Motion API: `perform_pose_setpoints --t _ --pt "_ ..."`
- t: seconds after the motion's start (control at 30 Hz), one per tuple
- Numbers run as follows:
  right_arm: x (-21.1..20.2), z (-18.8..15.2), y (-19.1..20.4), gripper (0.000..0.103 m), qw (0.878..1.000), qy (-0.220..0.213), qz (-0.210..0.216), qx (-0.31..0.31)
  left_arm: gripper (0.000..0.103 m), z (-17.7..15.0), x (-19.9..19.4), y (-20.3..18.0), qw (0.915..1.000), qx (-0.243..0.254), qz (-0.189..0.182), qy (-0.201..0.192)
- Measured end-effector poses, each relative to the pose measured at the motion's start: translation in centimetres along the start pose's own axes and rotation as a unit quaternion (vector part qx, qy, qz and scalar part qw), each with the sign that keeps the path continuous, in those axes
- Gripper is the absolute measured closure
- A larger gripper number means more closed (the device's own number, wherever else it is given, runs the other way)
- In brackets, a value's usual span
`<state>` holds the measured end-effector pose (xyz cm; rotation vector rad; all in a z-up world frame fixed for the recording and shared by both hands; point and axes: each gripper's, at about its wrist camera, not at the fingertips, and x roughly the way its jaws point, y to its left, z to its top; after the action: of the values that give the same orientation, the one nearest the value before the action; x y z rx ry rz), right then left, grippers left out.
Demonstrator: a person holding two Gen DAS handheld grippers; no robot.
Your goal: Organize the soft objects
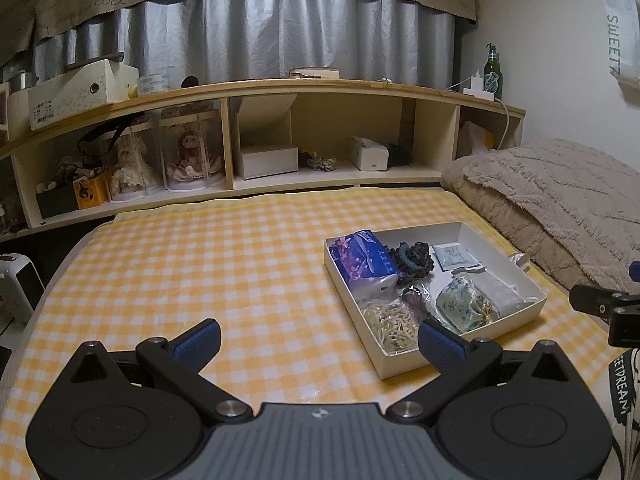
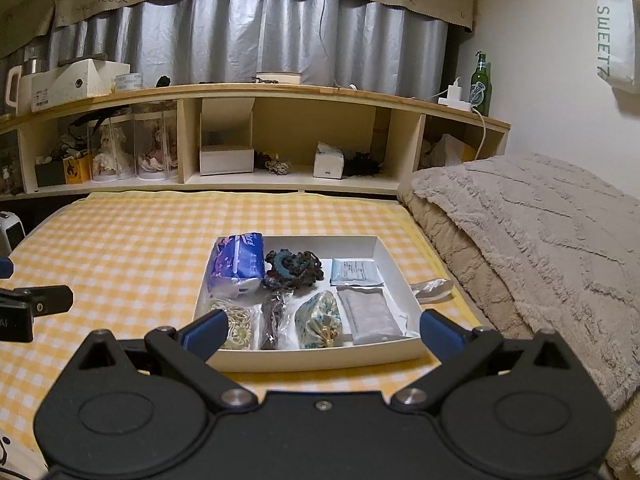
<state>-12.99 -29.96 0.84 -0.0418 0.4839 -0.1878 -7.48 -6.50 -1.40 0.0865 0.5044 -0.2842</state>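
Your left gripper (image 1: 320,340) hovers with its jaws spread wide and nothing between them, low over the yellow checked sheet (image 1: 200,264) of the bed, and the white tray (image 1: 504,322) sits at about 1 o'clock from it, its near corner just beyond your right blue pad. Your right gripper (image 2: 320,334) is likewise released and empty, lined up almost square with the tray (image 2: 320,358), whose near wall runs between your two fingertips at 12 o'clock. Inside the tray, seen from the right wrist, the blue tissue pack (image 2: 236,264) lies at 10 o'clock in the far left corner, with the dark crocheted scrunchie (image 2: 294,266) just beside it toward the middle. A pale blue sachet (image 2: 354,272) lies at 1 o'clock, and a grey wrapped pack (image 2: 370,316) lies just nearer than it along the right wall. The floral pouch (image 2: 318,318) rests near the middle of the front row, a dark item in clear wrap (image 2: 274,318) touches its left side, and a bag of cream hair ties (image 2: 238,330) fills the near left corner. A crumpled clear wrapper (image 2: 434,290) lies on the sheet just outside the tray's right wall, near the beige blanket (image 2: 532,232) at 2 o'clock.
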Motion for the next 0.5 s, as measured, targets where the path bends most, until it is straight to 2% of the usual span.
perform_pose_setpoints --t 0.5 --pt "-0.1 0.0 0.15 0.0 1.0 -0.001 0.003 0.002 0.0 -0.24 0.1 0.14 1.0 0.0 -0.002 0.001"
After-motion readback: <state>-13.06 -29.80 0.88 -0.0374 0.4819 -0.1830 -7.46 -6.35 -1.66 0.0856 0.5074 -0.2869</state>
